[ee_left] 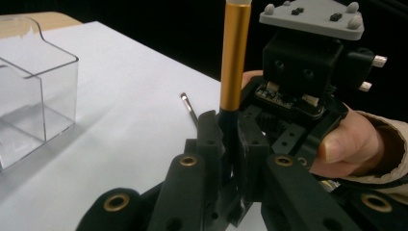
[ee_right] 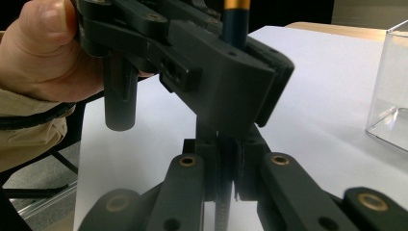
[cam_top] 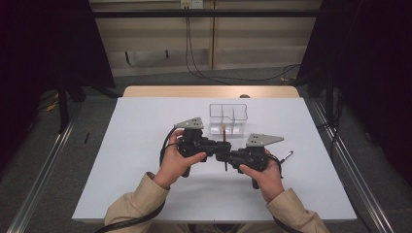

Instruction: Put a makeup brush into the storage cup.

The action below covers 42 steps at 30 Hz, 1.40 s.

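Both grippers, left [cam_top: 217, 147] and right [cam_top: 226, 156], clamp the upright brush [ee_left: 235, 57] between them.

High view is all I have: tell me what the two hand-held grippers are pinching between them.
Observer: The left hand-held gripper is shut on a slender tool, gripping its dark shaft just below the gold sleeve.
Operator: Report the right one.
Observer: The right hand-held gripper is shut on the same tool, lower down, directly under the left one's jaws.
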Motion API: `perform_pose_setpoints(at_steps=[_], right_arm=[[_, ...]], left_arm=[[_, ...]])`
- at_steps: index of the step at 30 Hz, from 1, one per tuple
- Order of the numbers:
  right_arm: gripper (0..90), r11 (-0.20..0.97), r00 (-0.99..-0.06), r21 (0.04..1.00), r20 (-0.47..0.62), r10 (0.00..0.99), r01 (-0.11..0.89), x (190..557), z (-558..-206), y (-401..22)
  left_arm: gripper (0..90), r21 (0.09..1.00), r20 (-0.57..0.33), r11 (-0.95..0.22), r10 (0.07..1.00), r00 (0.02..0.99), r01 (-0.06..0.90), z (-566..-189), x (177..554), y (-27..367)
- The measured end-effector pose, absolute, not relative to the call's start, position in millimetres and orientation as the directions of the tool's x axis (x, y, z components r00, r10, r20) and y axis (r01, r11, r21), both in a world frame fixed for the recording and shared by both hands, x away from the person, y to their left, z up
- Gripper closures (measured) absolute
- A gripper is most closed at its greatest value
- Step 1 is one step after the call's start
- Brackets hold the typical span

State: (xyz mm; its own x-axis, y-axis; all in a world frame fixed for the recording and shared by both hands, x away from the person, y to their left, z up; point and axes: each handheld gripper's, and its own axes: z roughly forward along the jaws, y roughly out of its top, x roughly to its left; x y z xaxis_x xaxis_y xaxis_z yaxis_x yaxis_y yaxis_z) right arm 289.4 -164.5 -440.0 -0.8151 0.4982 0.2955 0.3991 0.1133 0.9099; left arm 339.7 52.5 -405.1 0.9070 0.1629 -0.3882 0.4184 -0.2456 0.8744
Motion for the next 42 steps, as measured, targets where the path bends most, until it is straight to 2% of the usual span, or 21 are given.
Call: perform_pose_setpoints(at_steps=[10, 14, 16, 18, 21, 27, 31, 42], right_arm=[[79.3, 0.126, -0.818, 0.904, 0.300, 0.491, 0.408, 289, -441, -162], [67.3, 0.134, -0.809, 0.897, 0.304, 0.503, 0.420, 289, -442, -164], [56.2, 0.138, -0.803, 0.895, 0.302, 0.514, 0.425, 290, -441, -167], [49.3, 0.145, -0.803, 0.895, 0.296, 0.517, 0.423, 290, -440, -171], [31.1, 0.145, -0.796, 0.891, 0.298, 0.526, 0.430, 291, -437, -175], [17.3, 0.160, -0.797, 0.889, 0.290, 0.531, 0.430, 292, -432, -183], [17.4, 0.163, -0.792, 0.889, 0.282, 0.542, 0.428, 291, -429, -186], [31.1, 0.111, -0.800, 0.927, 0.244, 0.549, 0.359, 294, -404, -192]], left_arm=[[82.8, 0.883, -0.377, -0.236, 0.163, 0.912, 0.407, -404, 339, 54], [82.9, 0.887, -0.363, -0.234, 0.174, 0.915, 0.397, -401, 339, 58], [82.8, 0.889, -0.357, -0.237, 0.180, 0.917, 0.393, -400, 340, 61], [82.9, 0.889, -0.357, -0.233, 0.188, 0.915, 0.395, -400, 341, 63], [82.8, 0.889, -0.352, -0.233, 0.202, 0.914, 0.393, -399, 342, 67], [82.8, 0.894, -0.345, -0.220, 0.217, 0.913, 0.390, -397, 344, 73], [82.8, 0.894, -0.337, -0.229, 0.224, 0.915, 0.385, -399, 345, 74], [82.8, 0.894, -0.306, -0.263, 0.237, 0.922, 0.364, -400, 345, 67]])
